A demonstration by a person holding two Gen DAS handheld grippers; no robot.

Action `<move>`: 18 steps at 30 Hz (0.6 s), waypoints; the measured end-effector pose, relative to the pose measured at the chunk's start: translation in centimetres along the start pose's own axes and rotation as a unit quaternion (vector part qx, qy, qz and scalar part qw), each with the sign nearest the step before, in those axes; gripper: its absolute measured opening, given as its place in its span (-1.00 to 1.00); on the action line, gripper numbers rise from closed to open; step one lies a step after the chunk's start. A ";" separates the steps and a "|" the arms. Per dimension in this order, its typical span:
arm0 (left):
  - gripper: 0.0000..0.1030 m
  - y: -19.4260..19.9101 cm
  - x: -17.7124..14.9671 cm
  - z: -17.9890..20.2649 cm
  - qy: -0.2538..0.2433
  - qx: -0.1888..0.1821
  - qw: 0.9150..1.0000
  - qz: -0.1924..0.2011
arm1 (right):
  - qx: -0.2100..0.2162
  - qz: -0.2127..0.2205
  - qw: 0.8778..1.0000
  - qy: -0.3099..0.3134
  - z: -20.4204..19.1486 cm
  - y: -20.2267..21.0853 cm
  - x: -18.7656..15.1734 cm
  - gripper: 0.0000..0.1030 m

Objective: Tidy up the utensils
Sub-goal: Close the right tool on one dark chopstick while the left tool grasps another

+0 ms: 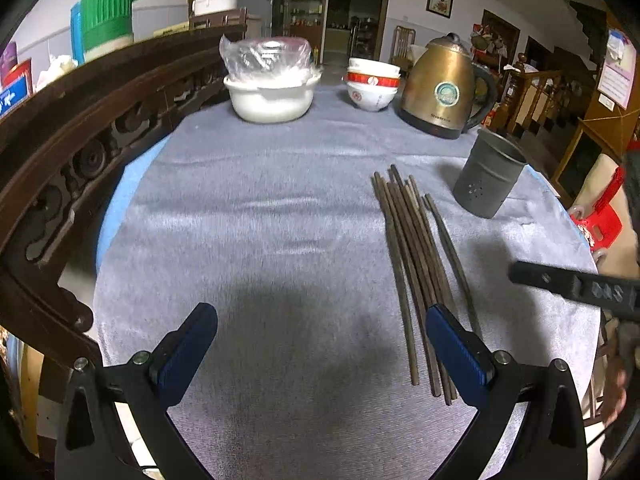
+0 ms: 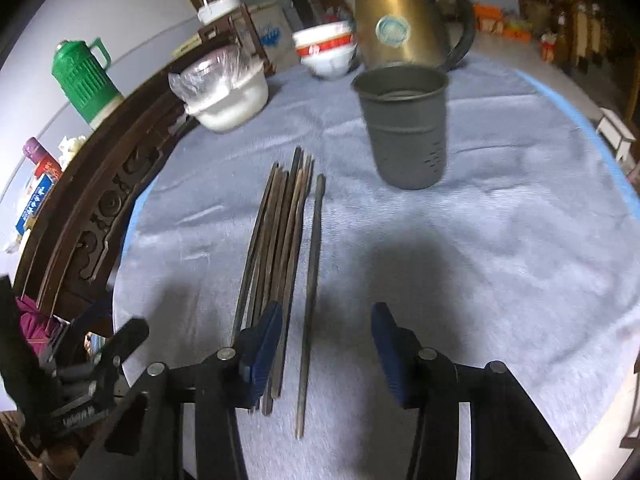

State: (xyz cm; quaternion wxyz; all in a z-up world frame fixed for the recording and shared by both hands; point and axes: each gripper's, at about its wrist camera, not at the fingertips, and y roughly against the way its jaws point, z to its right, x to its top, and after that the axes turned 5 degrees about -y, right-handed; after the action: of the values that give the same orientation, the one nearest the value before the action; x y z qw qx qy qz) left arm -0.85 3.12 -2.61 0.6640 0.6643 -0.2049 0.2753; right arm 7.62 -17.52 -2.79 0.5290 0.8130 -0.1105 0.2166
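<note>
Both hand-held grippers are tilted down over the cloth-covered counter (image 1: pixel 280 208). On the left hand-held gripper (image 1: pixel 320 344) the blue pads are held wide apart with nothing between them; its right finger (image 1: pixel 456 352) overlaps the near ends of the chopsticks (image 1: pixel 416 248). On the right hand-held gripper (image 2: pixel 326 340) the jaws are parted about halfway, nothing is clamped, and a lone chopstick (image 2: pixel 312 292) is seen lying on the cloth between the pads, its near end below them. The main bundle (image 2: pixel 276 248) lies just left of it, partly behind the left pad. The sticks are dark, thin and roughly parallel. A grey metal holder (image 2: pixel 404 128) stands upright ahead and to the right of the right hand-held gripper.
</note>
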 end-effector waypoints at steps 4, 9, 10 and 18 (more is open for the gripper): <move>1.00 -1.1 0.1 -0.6 0.013 -0.009 1.000 -0.024 | -0.002 -0.039 0.999 -0.004 -0.3 -3.1 2.4 -0.24; 0.95 -2.5 0.7 -1.0 0.028 -0.021 0.998 -0.047 | -0.016 -0.078 0.997 -0.003 -0.8 -6.6 4.2 -0.35; 0.91 -2.8 0.9 -1.0 0.030 -0.022 0.998 -0.052 | -0.018 -0.083 0.996 -0.002 -0.8 -7.1 4.4 -0.42; 0.71 -6.2 4.0 0.2 0.033 -0.047 0.993 -0.105 | -0.022 -0.097 0.995 -0.014 0.9 -7.7 4.2 -0.85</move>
State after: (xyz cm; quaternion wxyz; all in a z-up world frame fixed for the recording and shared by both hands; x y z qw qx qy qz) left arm 6.17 3.47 -4.79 0.7260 0.6409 -0.1246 0.2160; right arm 14.73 -14.94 -7.42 0.5637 0.8111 -0.0427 0.1505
